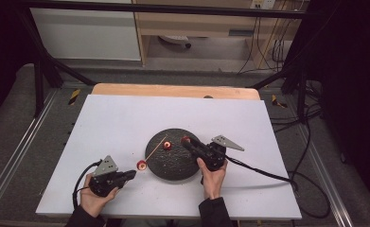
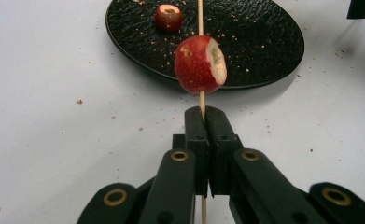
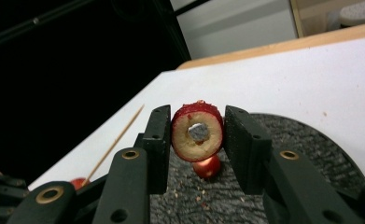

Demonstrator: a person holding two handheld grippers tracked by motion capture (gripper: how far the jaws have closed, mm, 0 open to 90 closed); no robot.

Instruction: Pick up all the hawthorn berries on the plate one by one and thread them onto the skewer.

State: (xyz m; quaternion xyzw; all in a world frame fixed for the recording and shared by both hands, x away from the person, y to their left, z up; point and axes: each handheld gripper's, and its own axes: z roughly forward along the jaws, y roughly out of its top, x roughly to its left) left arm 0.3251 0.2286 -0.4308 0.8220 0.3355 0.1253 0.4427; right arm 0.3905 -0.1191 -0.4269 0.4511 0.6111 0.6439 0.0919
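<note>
Nearest the camera, two hands are entering from the bottom edge of the high view, each carrying one gripper. No brand, label or legible writing is showing on any item. The left gripper [image 2: 203,116] is clenching its jaws on one thin wooden skewer [image 2: 201,100], which is passing through one cored red fruit piece [image 2: 199,65] just beyond the jaw tips, at the near left rim of the plate. The right gripper [image 3: 196,135] is grasping a second cored fruit ring [image 3: 197,133] between its pads, hollow centre facing the camera, above the plate. A third, smaller red fruit [image 1: 167,145] is lying on the single round black plate [image 1: 173,168], whose textured surface is carrying scattered red crumbs. Fruit pieces are therefore numbering three; skewer one; plate one. The plate is resting on a white tabletop [image 1: 116,123], with a strip of bare wood [image 1: 173,90] showing at its far edge. Beyond, black frame bars, grey flooring, trailing cables and pale cabinets are bounding the room.
</note>
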